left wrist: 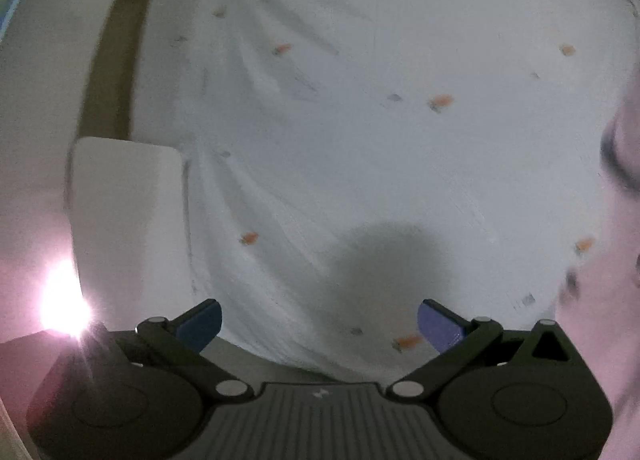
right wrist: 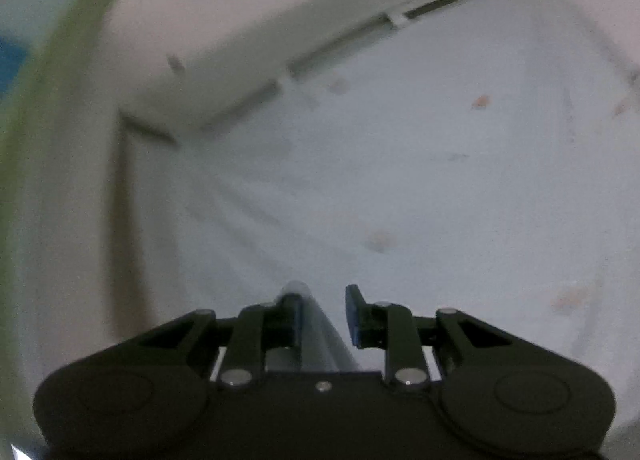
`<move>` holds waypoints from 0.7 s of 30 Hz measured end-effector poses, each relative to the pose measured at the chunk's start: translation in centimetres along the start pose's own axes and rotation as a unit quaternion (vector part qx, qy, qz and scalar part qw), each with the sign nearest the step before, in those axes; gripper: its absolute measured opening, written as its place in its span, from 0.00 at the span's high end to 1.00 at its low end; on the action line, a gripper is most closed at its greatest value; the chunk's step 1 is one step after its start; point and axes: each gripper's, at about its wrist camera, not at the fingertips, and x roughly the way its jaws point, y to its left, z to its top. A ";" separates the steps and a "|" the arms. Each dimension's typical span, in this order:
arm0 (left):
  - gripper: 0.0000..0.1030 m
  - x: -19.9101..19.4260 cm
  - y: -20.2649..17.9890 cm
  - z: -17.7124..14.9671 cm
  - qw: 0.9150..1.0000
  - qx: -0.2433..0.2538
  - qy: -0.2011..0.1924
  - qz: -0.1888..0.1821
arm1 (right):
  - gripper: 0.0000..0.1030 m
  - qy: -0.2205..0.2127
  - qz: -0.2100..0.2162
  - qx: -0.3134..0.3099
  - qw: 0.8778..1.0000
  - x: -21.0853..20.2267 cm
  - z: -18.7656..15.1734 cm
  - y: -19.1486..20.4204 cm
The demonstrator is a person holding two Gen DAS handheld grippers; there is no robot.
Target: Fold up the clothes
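A white garment (left wrist: 360,120) with small orange prints lies spread out and fills most of the left wrist view, creased toward the left. My left gripper (left wrist: 320,322) hangs over its near edge, open wide, with nothing between its blue pads (left wrist: 440,326). In the right wrist view the same white garment (right wrist: 400,160) stretches ahead, blurred. A raised fold of it runs back between the fingers of my right gripper (right wrist: 324,308), lying against the left finger. Creases in the cloth converge on that fold. The jaws stand narrow around it.
A white rectangular block (left wrist: 124,200) lies beside the cloth's left edge, with a brown strip (left wrist: 116,60) behind it. A bright glare (left wrist: 64,304) sits low left. A blurred pinkish shape (left wrist: 624,220) fills the right edge. A white ledge with a dark slot (right wrist: 340,40) borders the cloth.
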 end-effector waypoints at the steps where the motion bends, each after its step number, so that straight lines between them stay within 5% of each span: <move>1: 0.00 0.5 1.3 0.7 1.000 -0.007 -0.006 0.005 | 0.76 -0.015 0.031 0.009 0.999 0.8 0.6 0.2; 7: 0.00 4.0 7.1 3.4 0.998 -0.040 -0.035 0.021 | 0.76 -0.061 0.168 0.105 0.978 7.7 3.9 0.4; 11: 0.00 7.1 9.9 6.5 0.997 -0.027 -0.064 0.028 | 0.76 -0.065 0.200 0.170 0.963 13.9 3.8 -1.7; 15: 0.00 10.7 12.4 7.1 0.998 -0.032 -0.052 0.024 | 0.73 -0.026 0.097 0.116 0.988 20.0 0.9 -4.4; 17: 0.00 12.8 13.1 6.1 0.999 -0.028 -0.028 0.025 | 0.37 0.052 0.014 0.057 0.997 23.6 -2.0 -6.2; 19: 0.00 14.7 13.6 4.6 0.999 -0.025 0.004 0.021 | 0.24 0.177 -0.111 -0.055 0.976 27.4 -7.8 -8.2; 21: 0.00 17.3 14.3 2.9 0.999 -0.019 0.048 0.013 | 0.24 0.290 -0.221 -0.163 0.917 29.8 -14.9 -9.7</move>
